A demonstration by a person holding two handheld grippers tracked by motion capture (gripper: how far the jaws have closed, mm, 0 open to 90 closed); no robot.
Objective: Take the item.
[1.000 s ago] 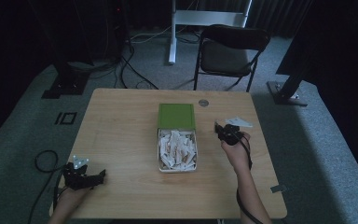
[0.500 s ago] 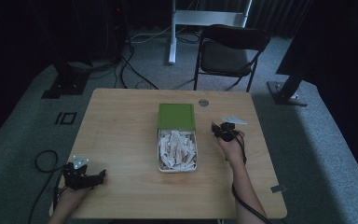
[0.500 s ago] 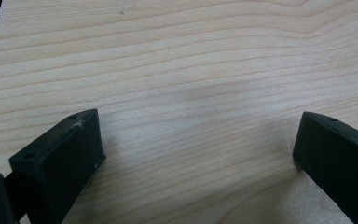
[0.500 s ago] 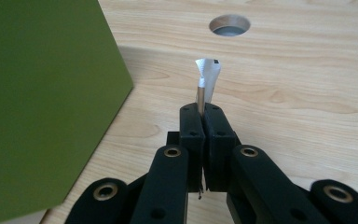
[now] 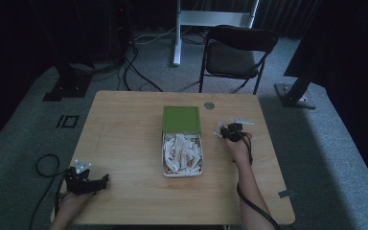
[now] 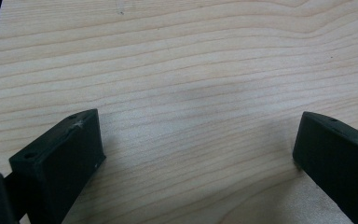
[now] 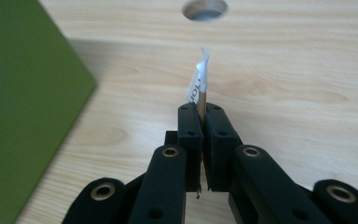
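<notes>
While a small white paper packet (image 7: 199,83) is pinched between the closed jaws of the right hand-held gripper (image 7: 202,122), it is held just above the light wooden counter (image 5: 124,134), right of the open green tin box (image 5: 182,148) of similar white packets, presumably taken from that supply. The left hand-held gripper (image 6: 196,154) is rested near the counter's front left corner, jaws spread and empty, apparently kept clear as a standby.

Wooden table (image 5: 124,143) with open tin (image 5: 182,154)
</notes>
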